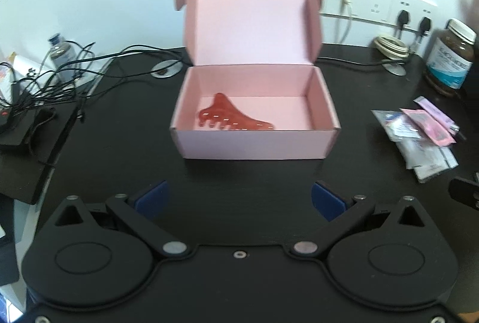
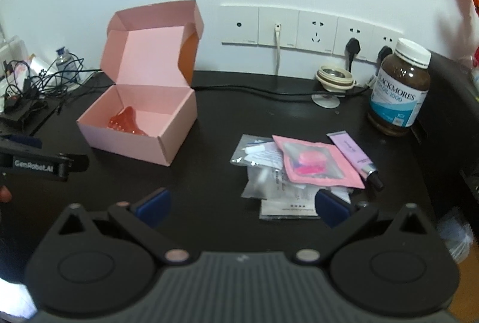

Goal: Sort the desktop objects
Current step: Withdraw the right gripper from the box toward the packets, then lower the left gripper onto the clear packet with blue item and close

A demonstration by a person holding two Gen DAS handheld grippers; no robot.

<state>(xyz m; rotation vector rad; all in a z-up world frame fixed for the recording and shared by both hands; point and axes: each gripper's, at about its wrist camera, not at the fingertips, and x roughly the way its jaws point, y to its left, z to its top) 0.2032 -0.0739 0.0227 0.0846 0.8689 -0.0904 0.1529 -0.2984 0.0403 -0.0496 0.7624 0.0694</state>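
red comb [image 1: 232,115] lies in the pink box [image 1: 254,143], both tongs empty.

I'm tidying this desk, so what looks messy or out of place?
The packets lie in a loose overlapping heap, the tube askew beside them. Cables are tangled at the desk's left. The box holds only a red comb.

even soft indoor light, faint shadows, slight blur throughout, fisheye bending and dark corners at edges
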